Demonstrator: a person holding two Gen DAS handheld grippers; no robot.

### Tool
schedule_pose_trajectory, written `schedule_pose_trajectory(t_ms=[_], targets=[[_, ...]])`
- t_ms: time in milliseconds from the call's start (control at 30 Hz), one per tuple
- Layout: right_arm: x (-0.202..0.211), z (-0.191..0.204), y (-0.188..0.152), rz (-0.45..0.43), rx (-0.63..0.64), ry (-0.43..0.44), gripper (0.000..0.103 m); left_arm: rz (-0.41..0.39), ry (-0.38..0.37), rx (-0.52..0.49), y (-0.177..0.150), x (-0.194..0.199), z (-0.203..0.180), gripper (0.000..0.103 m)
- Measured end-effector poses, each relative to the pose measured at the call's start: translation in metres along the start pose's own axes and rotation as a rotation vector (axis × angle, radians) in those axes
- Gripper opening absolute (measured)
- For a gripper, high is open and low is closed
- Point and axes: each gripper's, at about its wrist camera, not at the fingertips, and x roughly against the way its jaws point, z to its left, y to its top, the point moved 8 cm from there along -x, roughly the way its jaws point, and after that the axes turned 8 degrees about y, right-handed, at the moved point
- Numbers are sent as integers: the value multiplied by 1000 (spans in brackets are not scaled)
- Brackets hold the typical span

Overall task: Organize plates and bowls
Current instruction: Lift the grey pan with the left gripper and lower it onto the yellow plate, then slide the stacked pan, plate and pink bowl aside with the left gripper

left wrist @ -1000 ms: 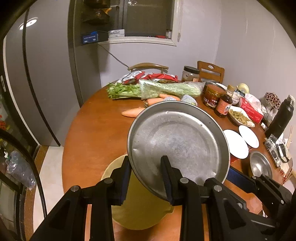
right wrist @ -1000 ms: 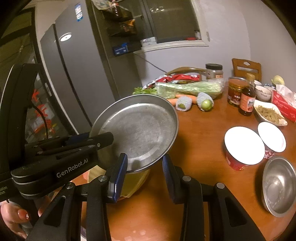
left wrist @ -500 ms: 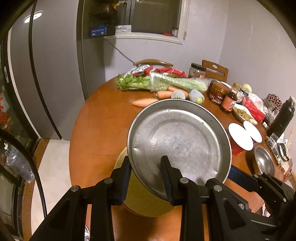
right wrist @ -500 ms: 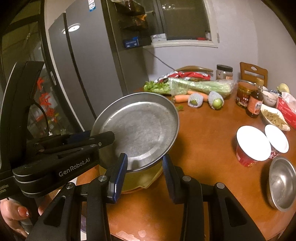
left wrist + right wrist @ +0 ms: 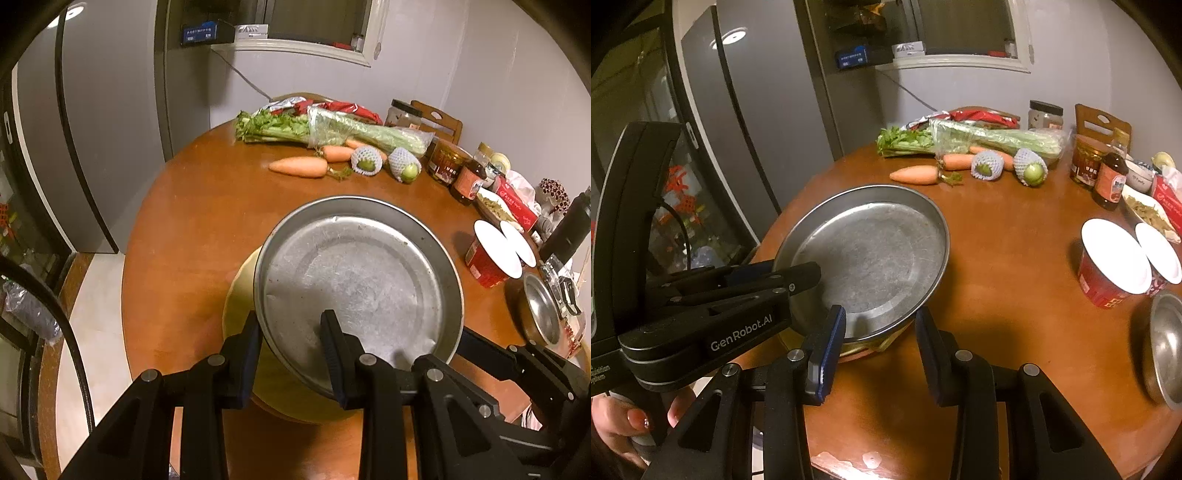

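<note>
Both my grippers clamp one steel pan (image 5: 354, 280)

Left gripper (image 5: 291, 354) pinches its six-o'clock rim, right gripper (image 5: 879, 328) likewise (yellow plate (image 5: 240, 295) directly beneath), over the round table (image 5: 997, 258).

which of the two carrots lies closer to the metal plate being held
The carrot lying alone, out on the bare table nearest the metal plate. The other carrot lies farther back, against the bagged celery and the netted fruit.
</note>
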Motion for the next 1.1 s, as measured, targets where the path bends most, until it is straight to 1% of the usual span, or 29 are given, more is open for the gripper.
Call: schedule_pose_trajectory(t_ms=[133,400,1100], targets=[[-8,0,-4,21,1,3,40,18,12,-5,-6,-7,4,33],[-15,2,-5,33,7,10,40,36,30,-1,-10,-16,10,33],[-16,10,-5,31,46,5,41,36,29,32,-10,-16,17,33]])
